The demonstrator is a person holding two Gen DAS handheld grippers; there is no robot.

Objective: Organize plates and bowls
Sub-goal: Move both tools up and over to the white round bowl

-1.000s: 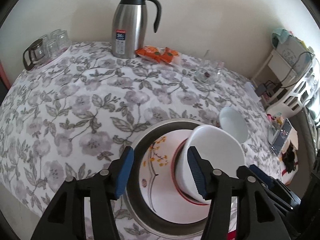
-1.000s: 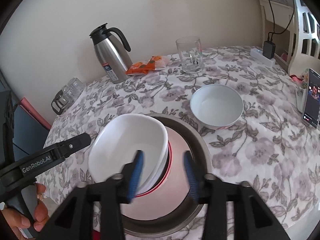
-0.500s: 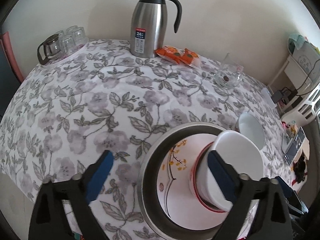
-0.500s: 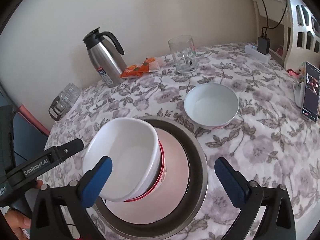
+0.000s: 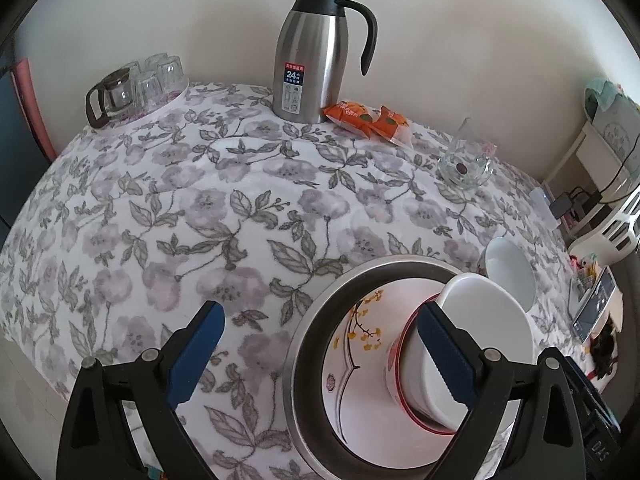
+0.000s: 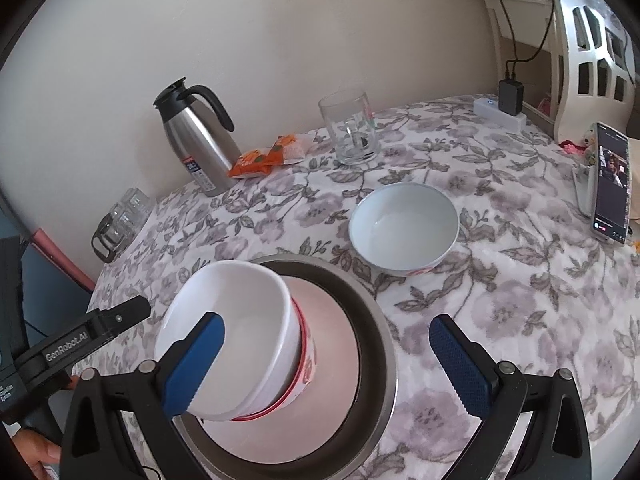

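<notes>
Looking over the table (image 5: 168, 216), we judge the stacking step to be half done: a steel basin (image 6: 372, 320) at six o'clock holds a flowered plate (image 5: 356, 364), and on that plate two nested bowls (image 6: 240, 336) lean tilted against the basin's side. Neither tool grips them. The left hand-held gripper (image 5: 320, 352) stands spread wide, one pad over the cloth and the other just beside the nested bowls' wall, with nothing pinched. The right hand-held gripper (image 6: 328, 364) is likewise spread wide, its left pad in front of the upper bowl's rim; whether it touches, we cannot tell.

One loose bowl (image 6: 404, 228) sits upright on the cloth at about one o'clock from the basin in the right view, just beside its rim. We reckon the next move calls for the right tool to reach up there, close on that bowl's rim, and lift it into the stack; the leaning pair may want levelling first, or the third could slide.

By our count: three bowls, one plate, one basin, one flask (image 5: 316, 48), one tumbler (image 6: 352, 128), two orange packets (image 5: 368, 118).
</notes>
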